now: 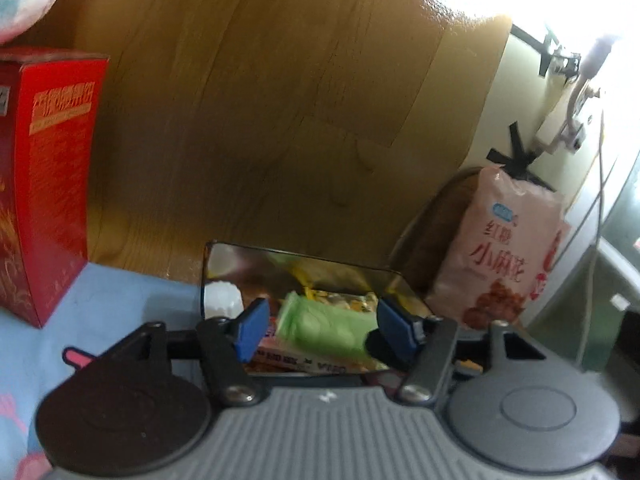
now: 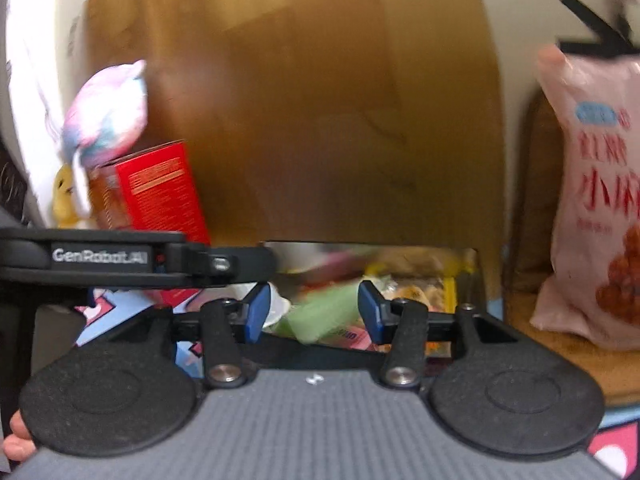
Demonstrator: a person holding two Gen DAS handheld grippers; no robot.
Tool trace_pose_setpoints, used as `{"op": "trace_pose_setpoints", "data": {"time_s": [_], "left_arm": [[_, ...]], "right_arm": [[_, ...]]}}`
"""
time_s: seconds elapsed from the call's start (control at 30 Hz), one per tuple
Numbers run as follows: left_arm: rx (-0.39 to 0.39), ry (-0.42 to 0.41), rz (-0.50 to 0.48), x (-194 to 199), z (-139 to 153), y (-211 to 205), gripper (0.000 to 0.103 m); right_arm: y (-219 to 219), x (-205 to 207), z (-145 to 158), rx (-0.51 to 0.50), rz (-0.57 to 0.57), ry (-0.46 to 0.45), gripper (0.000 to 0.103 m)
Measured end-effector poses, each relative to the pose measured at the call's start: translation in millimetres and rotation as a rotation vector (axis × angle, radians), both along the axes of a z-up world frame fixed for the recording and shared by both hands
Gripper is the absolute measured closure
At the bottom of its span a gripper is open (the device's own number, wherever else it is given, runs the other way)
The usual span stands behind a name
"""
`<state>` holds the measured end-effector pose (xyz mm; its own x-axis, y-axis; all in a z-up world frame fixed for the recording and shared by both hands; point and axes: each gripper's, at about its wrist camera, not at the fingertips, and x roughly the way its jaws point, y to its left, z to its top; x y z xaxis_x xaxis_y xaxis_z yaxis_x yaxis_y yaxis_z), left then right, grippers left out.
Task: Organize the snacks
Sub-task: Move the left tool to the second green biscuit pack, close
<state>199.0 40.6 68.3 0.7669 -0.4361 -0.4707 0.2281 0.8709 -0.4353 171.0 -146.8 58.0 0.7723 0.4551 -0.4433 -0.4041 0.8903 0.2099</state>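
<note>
Both claws (image 1: pixel 318 330) (image 2: pixel 314 312) apart, empty; green snack pkt (image 1: pixel 326 326) in tin beyond tips.

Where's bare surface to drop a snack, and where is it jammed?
Free: the blue cloth between the red box and the shiny tin. Crowded: the tin itself, filled with packets including a green packet; to its right the pink bag fills the gap.

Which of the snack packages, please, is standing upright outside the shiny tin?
The pink bag printed with red characters, leaning upright to the tin's right; the green packet and others lie inside it.
</note>
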Motion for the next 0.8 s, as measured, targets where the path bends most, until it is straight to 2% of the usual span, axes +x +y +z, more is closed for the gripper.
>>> {"op": "trace_pose_setpoints", "data": {"time_s": [0.13,0.2,0.27,0.3,0.33,0.37,0.47,0.57,0.7,0.8], "left_arm": [[-0.004,-0.021,-0.038,-32.6,-3.9,12.8,0.042],[-0.006,0.019,-0.069,-49.1,-9.8,17.8,0.042],[-0.02,0.08,-0.113,-67.2,-20.4,19.1,0.042],[-0.034,0.108,-0.137,-75.9,-26.0,19.1,0.042],[-0.053,0.138,-0.166,-85.1,-31.9,18.4,0.044],[-0.072,0.166,-0.185,-92.9,-37.7,16.6,0.044],[-0.108,0.226,-0.225,-119.3,-55.7,8.2,0.045],[-0.092,0.255,-0.25,-140.5,-68.6,-0.5,0.057],[-0.055,0.227,-0.197,-171.8,-68.1,9.3,0.056],[-0.064,0.221,-0.143,-180.4,-64.1,31.1,0.056]], "right_arm": [[-27.3,-20.9,-4.3,0.069,-0.008,0.013,0.052],[-36.7,-35.3,-7.5,0.088,0.011,0.045,0.052],[-43.5,-55.0,-13.5,0.102,0.081,0.103,0.051],[-44.9,-65.9,-16.8,0.101,0.126,0.127,0.047],[-44.9,-76.6,-20.2,0.094,0.164,0.149,0.04],[-44.2,-88.3,-23.9,0.081,0.193,0.17,0.039],[-35.8,-115.4,-38.8,0.02,0.255,0.234,0.039],[-16.2,-137.2,-49.3,-0.025,0.318,0.266,0.04],[22.1,-169.2,-42.9,-0.122,0.358,0.167,0.04],[36.8,-183.1,-42.3,-0.089,0.423,0.202,0.04]]}}
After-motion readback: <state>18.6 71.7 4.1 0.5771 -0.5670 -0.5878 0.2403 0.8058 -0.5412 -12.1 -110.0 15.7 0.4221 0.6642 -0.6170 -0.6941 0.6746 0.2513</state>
